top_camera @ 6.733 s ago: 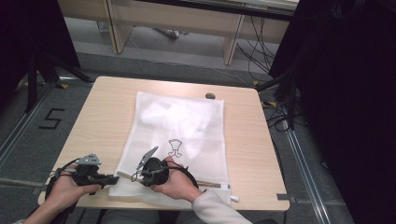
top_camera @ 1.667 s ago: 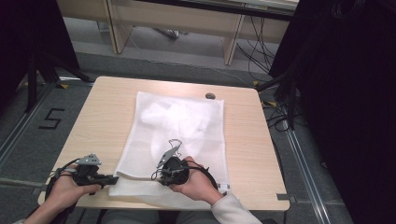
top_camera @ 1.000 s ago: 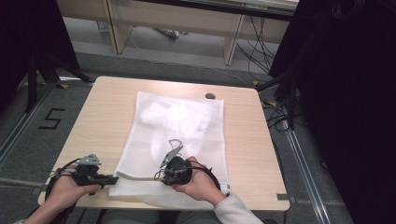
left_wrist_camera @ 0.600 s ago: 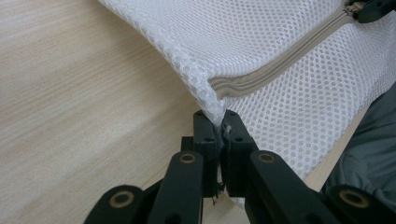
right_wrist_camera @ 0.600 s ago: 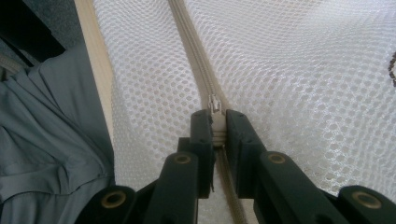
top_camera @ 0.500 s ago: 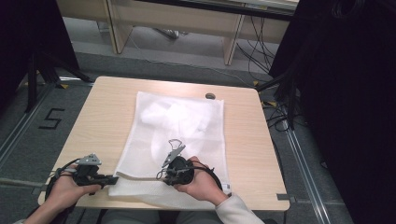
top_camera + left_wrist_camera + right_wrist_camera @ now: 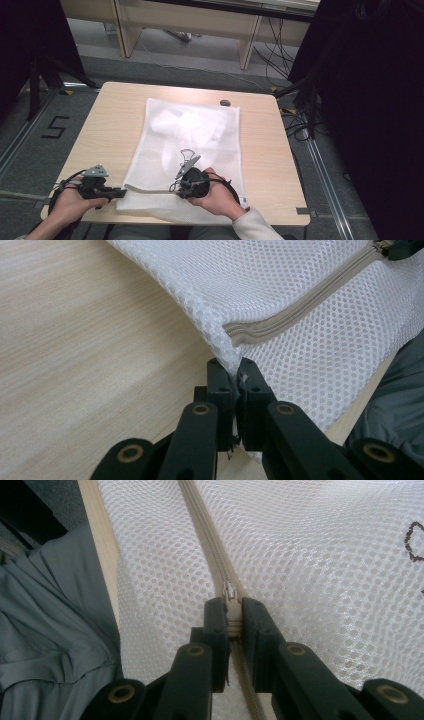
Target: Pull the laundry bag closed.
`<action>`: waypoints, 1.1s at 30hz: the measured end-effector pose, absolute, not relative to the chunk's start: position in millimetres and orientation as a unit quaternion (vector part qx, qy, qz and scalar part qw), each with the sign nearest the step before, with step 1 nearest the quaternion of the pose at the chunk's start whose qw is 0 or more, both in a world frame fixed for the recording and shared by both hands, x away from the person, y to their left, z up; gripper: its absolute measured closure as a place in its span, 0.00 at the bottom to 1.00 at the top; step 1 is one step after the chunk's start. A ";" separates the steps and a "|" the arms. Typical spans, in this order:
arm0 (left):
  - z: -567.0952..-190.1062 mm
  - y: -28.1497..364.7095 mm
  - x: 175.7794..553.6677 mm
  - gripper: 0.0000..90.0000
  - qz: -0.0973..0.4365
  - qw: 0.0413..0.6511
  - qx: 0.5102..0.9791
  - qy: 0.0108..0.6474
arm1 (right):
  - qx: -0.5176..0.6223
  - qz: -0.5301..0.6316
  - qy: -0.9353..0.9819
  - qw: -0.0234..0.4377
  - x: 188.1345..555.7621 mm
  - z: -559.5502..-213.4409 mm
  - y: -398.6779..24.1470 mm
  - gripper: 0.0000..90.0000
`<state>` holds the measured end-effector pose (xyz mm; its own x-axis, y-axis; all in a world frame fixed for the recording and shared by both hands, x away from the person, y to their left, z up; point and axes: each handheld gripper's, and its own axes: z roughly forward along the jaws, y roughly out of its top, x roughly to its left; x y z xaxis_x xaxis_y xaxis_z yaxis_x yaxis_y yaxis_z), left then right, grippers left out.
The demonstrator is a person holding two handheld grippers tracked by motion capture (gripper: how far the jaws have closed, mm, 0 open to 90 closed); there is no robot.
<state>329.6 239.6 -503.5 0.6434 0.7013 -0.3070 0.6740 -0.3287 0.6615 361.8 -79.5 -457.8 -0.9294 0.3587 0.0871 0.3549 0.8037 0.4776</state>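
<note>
Nearest us, at the table's [image 7: 115,107] front edge, our left gripper [image 7: 232,371] has its jaws closed on the corner of the white mesh laundry bag [image 7: 195,145], and our right gripper [image 7: 231,609] pinches the zipper pull [image 7: 229,591]. We judge the bag light, soft and floppy, so corner and pull are the sensible holds. Farther off, white clothing [image 7: 187,125] bulges inside it.
</note>
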 end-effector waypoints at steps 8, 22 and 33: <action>-504.1 239.3 329.3 0.95 0.021 0.400 0.813 0.423 | 0.191 0.251 0.949 0.008 361.6 -456.8 -83.4 0.91; -503.5 239.7 329.6 0.95 0.016 0.394 0.815 0.423 | 0.193 0.251 0.948 0.008 360.8 -455.9 -87.8 0.91; -504.6 238.8 329.2 0.95 0.025 0.398 0.812 0.426 | 0.197 0.252 0.947 0.011 360.3 -454.9 -92.9 0.91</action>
<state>329.2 238.8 -504.6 0.6362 0.7119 -0.2974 0.6717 -0.3213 0.6675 360.3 -92.9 -454.9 -0.9221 0.3791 0.0776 0.3676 0.7953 0.4821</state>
